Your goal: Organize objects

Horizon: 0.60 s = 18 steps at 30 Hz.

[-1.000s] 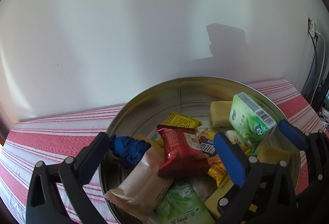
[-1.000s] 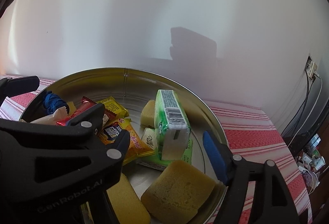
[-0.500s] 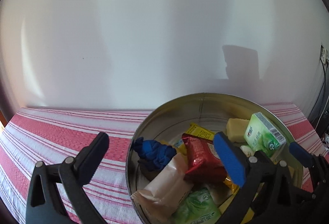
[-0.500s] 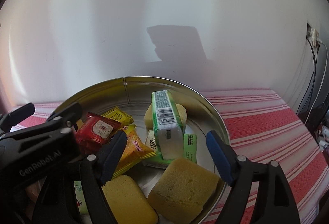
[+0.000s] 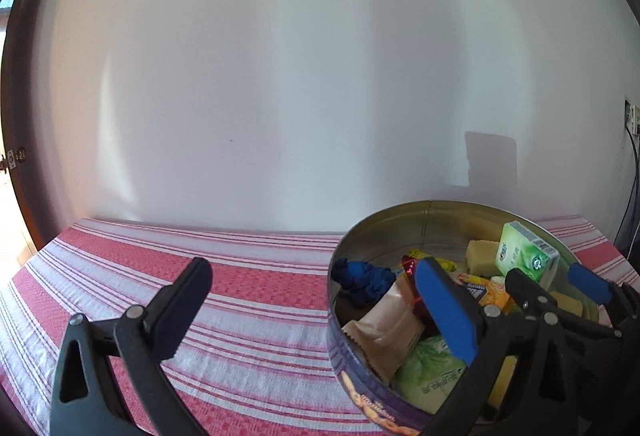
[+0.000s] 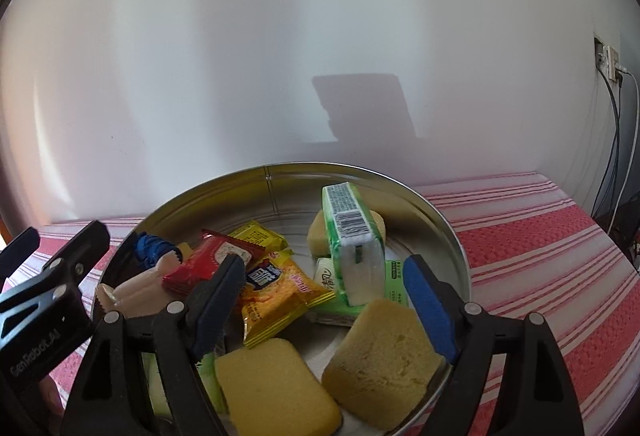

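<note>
red-and-white striped tablecloth (image 5: 248, 300) under a round metal tin (image 6: 448, 236) (snack-filled)

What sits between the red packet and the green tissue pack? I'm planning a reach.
In the right wrist view, an orange snack packet lies between the red packet and green tissue pack.

the left gripper (image 5: 308, 300) stands wide open with nothing between its fingers, over the red and white striped tablecloth (image 5: 256, 292). its blue-padded finger reaches over the rim of the round metal tin (image 5: 400, 224), where a knotted blue cloth (image 5: 362, 278), a beige packet (image 5: 384, 332) and a green tissue pack (image 5: 524, 256) lie. the right gripper (image 5: 556, 282) sits beyond, over the tin's far side.
</note>
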### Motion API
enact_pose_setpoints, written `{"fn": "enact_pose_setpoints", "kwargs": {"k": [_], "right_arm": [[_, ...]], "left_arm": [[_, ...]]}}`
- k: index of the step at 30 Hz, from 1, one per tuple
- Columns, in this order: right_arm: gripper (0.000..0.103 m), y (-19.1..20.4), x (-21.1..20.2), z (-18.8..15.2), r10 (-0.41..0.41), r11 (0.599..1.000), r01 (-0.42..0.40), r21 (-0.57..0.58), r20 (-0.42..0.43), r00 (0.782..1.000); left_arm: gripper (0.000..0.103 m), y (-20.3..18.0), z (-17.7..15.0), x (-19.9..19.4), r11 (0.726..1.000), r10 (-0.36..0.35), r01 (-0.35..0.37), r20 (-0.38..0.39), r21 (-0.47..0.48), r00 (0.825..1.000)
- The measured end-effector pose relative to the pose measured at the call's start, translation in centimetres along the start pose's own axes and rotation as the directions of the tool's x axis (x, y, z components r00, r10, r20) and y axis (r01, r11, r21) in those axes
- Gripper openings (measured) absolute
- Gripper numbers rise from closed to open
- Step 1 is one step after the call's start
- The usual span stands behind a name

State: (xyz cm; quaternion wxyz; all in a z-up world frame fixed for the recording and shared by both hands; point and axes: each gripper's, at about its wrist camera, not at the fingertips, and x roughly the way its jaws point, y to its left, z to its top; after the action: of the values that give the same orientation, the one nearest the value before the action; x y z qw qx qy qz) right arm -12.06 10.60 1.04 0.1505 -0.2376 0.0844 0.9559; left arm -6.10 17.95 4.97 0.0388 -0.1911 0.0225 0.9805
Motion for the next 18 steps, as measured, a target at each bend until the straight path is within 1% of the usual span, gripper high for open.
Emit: {"fn": "enact_pose_setpoints", "kwargs": {"k": [2,6,8,12,14,18], "right_arm": [[0.083,0.4,-0.4,-0.1,-0.011,1.000,0.011,-0.005,0.017,1.000],[0.084,0.7,-2.0,-0.4,-0.034,0.999,0.035,-0.002,0.085,0.996],[0.084,0.9,-2.7,-0.7,-0.040,0.999,0.041,-0.007,0.089,0.995],[0.084,1.3,-4.3,-1.4,-0.067,0.997,0.071,-0.023,0.124,0.990],[0.087,1.7,-5.0,-1.7,-0.074,0.996,0.080,-0.034,0.137,0.988],[0.088,2.1,-6.3,-2.1,-0.087,0.995,0.095,-0.038,0.168,0.982]], "left_arm": [[0.103,0.4,-0.6,-0.6,1.000,0.006,-0.006,0.009,0.003,1.000],[0.103,0.9,-1.6,-1.1,1.000,0.010,-0.010,0.017,0.016,1.000],[0.103,0.8,-1.8,-1.2,0.999,0.013,-0.014,0.014,0.030,1.000],[0.103,1.8,-1.9,-2.5,1.000,0.004,-0.005,0.044,0.011,0.999],[0.103,2.4,-1.9,-2.9,1.000,-0.006,0.006,0.033,0.000,0.999],[0.103,2.4,-2.1,-3.5,1.000,-0.028,0.028,0.023,-0.010,0.999]]}}
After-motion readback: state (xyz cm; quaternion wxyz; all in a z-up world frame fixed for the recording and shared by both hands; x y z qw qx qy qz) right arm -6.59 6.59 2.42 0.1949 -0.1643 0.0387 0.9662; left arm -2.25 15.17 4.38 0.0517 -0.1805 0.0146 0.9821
